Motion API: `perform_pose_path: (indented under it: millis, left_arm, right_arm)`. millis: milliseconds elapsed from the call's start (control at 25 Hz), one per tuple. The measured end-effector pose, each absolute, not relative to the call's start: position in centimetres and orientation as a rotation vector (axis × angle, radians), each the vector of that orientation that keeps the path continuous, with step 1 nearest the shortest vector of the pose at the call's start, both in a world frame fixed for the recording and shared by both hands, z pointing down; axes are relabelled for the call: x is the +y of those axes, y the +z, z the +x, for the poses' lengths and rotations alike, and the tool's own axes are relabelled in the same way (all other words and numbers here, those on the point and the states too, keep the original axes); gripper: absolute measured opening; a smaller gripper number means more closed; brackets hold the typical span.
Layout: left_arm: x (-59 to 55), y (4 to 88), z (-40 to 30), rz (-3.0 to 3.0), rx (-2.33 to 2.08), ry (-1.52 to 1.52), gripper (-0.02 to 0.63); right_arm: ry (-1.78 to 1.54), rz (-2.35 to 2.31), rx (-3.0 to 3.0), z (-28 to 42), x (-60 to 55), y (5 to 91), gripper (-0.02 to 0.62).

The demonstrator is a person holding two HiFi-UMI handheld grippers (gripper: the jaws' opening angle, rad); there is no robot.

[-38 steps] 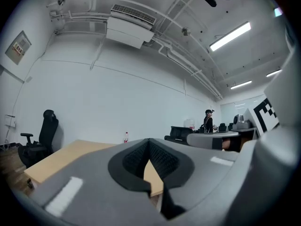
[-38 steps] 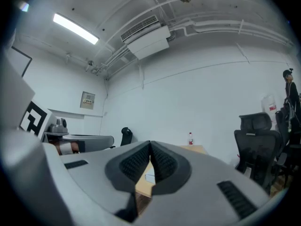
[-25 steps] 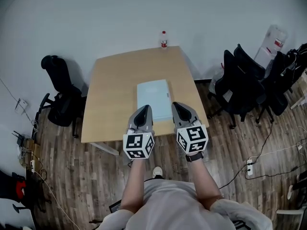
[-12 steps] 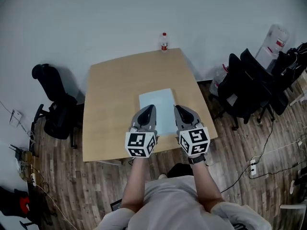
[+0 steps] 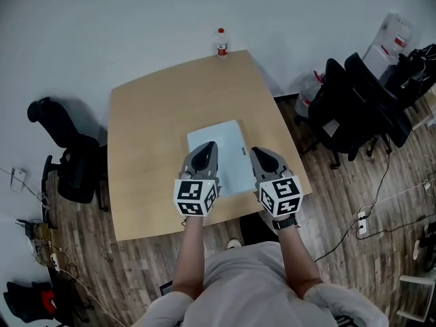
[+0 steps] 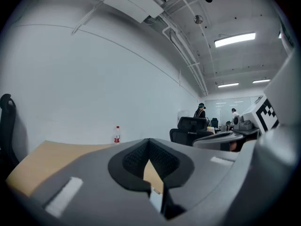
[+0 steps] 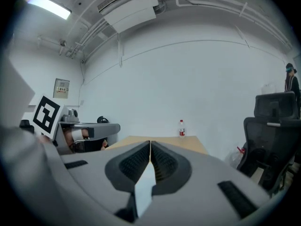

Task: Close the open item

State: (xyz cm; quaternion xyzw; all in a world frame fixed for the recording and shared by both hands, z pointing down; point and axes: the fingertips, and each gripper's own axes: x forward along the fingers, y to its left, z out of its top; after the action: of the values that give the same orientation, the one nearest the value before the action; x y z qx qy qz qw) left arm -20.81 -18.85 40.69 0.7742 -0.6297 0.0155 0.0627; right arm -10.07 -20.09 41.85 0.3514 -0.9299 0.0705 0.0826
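A person stands at the near edge of a light wood table (image 5: 146,128), seen from above, holding a gripper in each hand.

The left gripper (image 5: 208,145) and right gripper (image 5: 256,151) hover side by side over the near half of the table. Each one's own view shows its jaws pressed together with nothing between them: left gripper (image 6: 149,144), right gripper (image 7: 150,144).

A flat pale blue case (image 5: 223,140) lies on the table just beyond and under the two tips, nearer the right edge than the left. It has a small dark mark on its right side. From above it looks flat, and whether it is open cannot be told.

The left and far parts of the table are bare. A small bottle (image 5: 221,42) with a red cap and label stands upright at the middle of the far edge, by the white wall; its fill cannot be seen.

A black chair (image 5: 65,152) stands off the left edge. More black chairs (image 5: 351,107) crowd the right side, with cables on the wood floor (image 5: 102,264).
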Motion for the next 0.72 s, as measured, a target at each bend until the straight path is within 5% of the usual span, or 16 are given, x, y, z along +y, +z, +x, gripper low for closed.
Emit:
perform_pose_path:
  millis: [720]
  left_arm:
    - [-29.1, 52.0, -19.5, 2.412, -1.474, 0.580, 0.009]
  right_arm:
    - [0.525, 0.927, -2.554, -8.7, -24.1, 54.7, 0.014]
